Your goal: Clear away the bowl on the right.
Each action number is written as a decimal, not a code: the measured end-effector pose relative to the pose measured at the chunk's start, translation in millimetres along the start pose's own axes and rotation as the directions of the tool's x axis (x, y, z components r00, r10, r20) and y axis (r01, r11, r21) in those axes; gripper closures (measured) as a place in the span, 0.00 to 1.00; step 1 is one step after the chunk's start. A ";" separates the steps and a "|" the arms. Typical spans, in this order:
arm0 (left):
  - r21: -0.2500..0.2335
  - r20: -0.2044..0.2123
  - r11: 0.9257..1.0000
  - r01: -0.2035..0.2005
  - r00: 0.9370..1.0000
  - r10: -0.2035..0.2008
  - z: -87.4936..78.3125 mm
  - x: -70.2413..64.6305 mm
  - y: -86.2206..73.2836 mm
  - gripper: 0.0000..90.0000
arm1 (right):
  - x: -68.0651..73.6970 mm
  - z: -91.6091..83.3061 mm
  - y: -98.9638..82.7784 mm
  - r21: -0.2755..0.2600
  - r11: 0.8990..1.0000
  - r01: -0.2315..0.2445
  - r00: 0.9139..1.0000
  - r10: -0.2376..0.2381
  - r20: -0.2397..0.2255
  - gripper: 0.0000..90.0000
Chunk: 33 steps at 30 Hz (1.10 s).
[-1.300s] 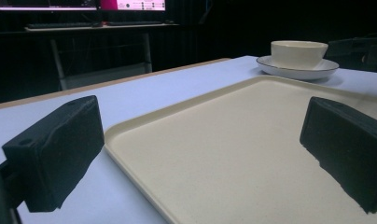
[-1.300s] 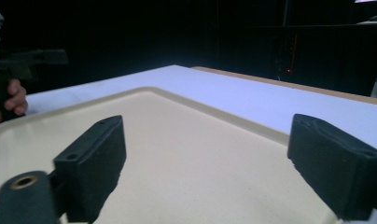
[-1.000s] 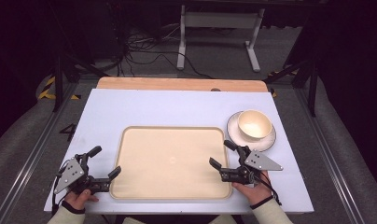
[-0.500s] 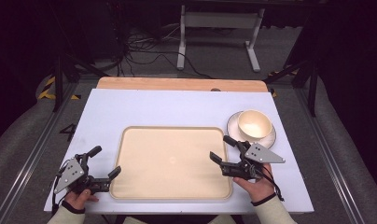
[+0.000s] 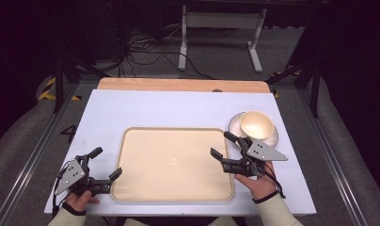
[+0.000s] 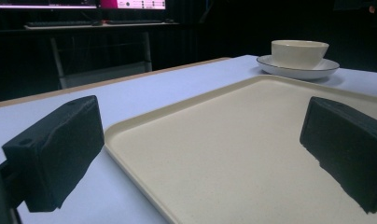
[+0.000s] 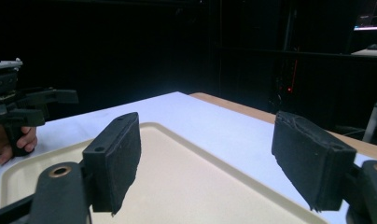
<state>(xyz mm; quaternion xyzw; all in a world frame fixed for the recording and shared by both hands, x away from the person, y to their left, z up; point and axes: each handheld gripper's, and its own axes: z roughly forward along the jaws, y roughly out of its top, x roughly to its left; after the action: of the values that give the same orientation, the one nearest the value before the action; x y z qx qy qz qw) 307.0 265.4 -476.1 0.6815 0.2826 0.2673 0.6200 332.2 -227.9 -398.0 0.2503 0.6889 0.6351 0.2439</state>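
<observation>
**Right gripper lifts beside the tray, bowl not yet reached**

The right gripper (image 5: pixel 221 146) has risen off the table at the right edge of the flat, cream-coloured plastic tray (image 5: pixel 171 195) since a second ago, and its jaws have just been closing a little, yet they stand well apart with nothing between them. The cream ceramic bowl (image 5: pixel 257 124) on its white, dark-rimmed saucer (image 5: pixel 235 123) sits just beyond the outer jaw, near but not touched. The left gripper (image 5: pixel 106 164) has stayed low at the tray's left edge, jaws apart and empty, the tray's corner lying between and ahead of them. The lift probably opens a reach for the bowl, so nothing has been carried to the tray so far.
</observation>
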 end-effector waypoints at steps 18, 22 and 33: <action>0.008 0.000 1.000 0.009 1.000 -0.009 0.6 0.9 0.4 0.00 | -22.7 -1.5 17.5 0.085 0.996 -0.027 0.995 0.019 0.100 0.35; 0.008 -0.001 1.000 0.010 1.000 -0.010 0.6 0.9 0.4 0.00 | -34.8 -6.4 18.0 0.094 0.995 -0.042 0.990 0.029 0.140 0.35; 0.008 -0.001 1.000 0.009 1.000 -0.009 0.6 0.8 0.4 0.00 | -59.3 -23.1 24.9 0.098 0.994 -0.055 0.975 0.032 0.220 0.33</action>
<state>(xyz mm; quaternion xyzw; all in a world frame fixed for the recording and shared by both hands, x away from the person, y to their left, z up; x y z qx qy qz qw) 308.1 265.5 -475.8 0.6824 0.2872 0.2638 0.6183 362.8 -282.4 -370.4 0.3459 0.6841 0.5725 0.2909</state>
